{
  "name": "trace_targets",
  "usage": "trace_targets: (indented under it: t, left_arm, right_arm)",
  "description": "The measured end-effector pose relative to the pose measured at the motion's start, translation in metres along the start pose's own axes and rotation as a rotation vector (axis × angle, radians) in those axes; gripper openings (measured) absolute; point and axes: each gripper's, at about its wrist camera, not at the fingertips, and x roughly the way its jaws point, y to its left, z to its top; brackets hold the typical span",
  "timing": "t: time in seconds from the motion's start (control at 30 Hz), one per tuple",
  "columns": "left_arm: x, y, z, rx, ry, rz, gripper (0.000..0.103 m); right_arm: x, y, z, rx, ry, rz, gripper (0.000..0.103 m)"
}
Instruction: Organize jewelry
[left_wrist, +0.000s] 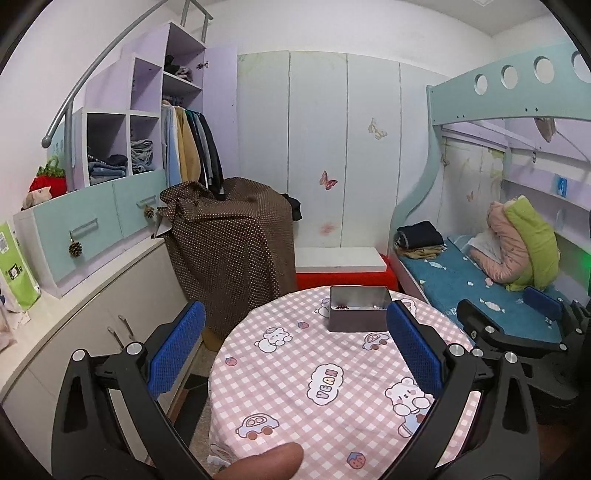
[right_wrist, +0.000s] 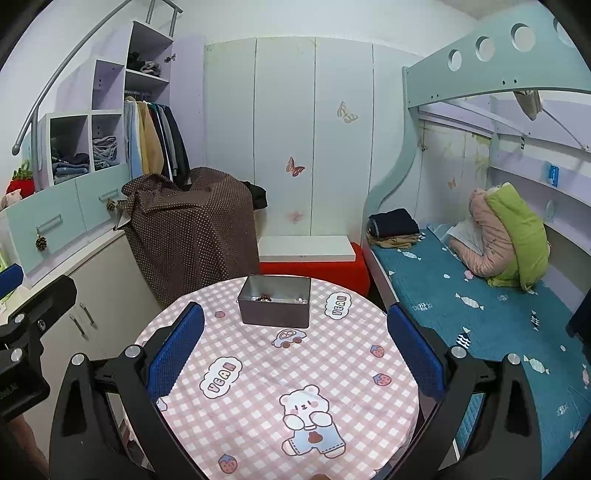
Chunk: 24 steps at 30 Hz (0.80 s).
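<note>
A grey metal tin (left_wrist: 358, 310) stands open at the far edge of the round table (left_wrist: 295, 369) with a pink checked cloth. Small jewelry pieces (left_wrist: 341, 306) lie inside it, dark beads and pale bits. The tin also shows in the right wrist view (right_wrist: 275, 306), with the jewelry (right_wrist: 266, 297) on its floor. My left gripper (left_wrist: 295, 332) is open and empty above the table, short of the tin. My right gripper (right_wrist: 295, 332) is open and empty, also short of the tin. The right gripper's body shows at the right of the left wrist view (left_wrist: 524, 328).
A chair draped in brown dotted fabric (left_wrist: 229, 236) stands behind the table to the left. A bunk bed with a blue mattress (right_wrist: 480, 314) lies to the right. A red stool with a white board (right_wrist: 310, 258) sits beyond the table. White cabinets (left_wrist: 110, 314) run along the left.
</note>
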Motion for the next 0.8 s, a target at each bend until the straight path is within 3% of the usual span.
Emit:
trace_targets:
  t: [0.8]
  left_arm:
    - [0.006,0.0031,-0.0016,-0.032,0.005,-0.046,0.098]
  right_arm:
    - [-0.0036,-0.0002,-0.0034,-0.003,0.006,-0.002,0.096]
